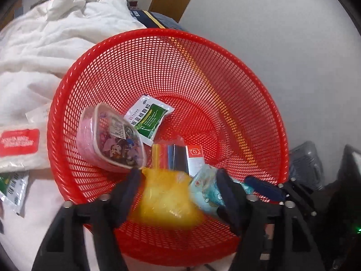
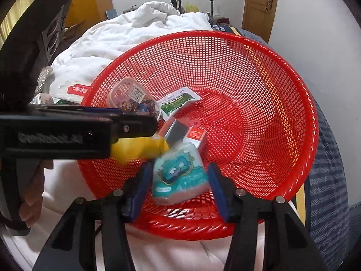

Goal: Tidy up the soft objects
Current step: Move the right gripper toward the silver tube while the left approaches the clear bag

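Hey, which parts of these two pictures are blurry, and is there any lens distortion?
Left wrist view: the yellow packet between the jaws is smeared by motion, while the red basket mesh is sharp. Right wrist view: the teal tissue pack is softly blurred and the green sachet fairly crisp. Both views: fisheye bending curves the door frames, with dark corners.

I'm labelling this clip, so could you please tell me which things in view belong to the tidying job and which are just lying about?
Part of the job:
- red basket
- yellow packet
- teal tissue pack
- green sachet
- pink box
- left gripper, right gripper

Just lying about:
- white duvet
- wooden door
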Demonstrator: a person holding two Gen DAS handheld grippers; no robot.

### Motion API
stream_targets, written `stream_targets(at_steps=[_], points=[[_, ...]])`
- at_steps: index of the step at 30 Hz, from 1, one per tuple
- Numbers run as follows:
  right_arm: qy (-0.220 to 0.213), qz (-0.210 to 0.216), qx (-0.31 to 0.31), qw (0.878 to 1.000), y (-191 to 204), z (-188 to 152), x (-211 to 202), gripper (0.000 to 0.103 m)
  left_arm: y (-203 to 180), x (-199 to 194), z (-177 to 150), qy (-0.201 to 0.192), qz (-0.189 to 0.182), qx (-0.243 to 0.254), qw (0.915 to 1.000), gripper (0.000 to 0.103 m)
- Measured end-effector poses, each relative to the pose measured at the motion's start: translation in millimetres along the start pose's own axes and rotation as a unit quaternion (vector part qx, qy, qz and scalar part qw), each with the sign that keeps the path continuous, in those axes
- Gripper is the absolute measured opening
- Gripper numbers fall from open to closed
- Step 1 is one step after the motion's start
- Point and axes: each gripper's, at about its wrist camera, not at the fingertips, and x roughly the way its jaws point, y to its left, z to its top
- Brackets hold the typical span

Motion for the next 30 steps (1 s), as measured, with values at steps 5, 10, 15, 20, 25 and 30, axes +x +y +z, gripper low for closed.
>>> stream_targets(at_steps=[5,10,15,20,25,30], points=[[-0.002,0.008,-0.004,1.000,2.9,0.8,-1.4,0.061,11.8,-10.0,-0.7,-0.012,-0.039,-0.031,0.9987,0.091],[-0.042,0.039,0.018,0.998,0.7,2.4,-17.0,0.062,24.6,-41.2,-10.8,-0.016,-0.075,-0.047,0.9959,0.092],[-0.081,0.092,0.036,0.992,5.9,5.0,-40.6,0.067,53.4,-107.0,-29.0,-0.064,-0.081,-0.060,0.9929,0.093],[-0.087,0.144,0.008,0.986,45.4,17.9,-60.4,0.067,99.3,-180.1,-61.2,-0.146,-0.034,-0.078,0.9856,0.095],[-0.074,0.205,0.001,0.976,107.1,58.4,-75.2,0.072,164.4,-237.8,-99.3,-0.222,0.021,-0.143,0.9643,0.095],[-0.075,0.186,-0.056,0.978,187.0,91.2,-71.2,0.073,204.3,-269.5,-129.9,-0.282,0.143,-0.165,0.9343,0.095]])
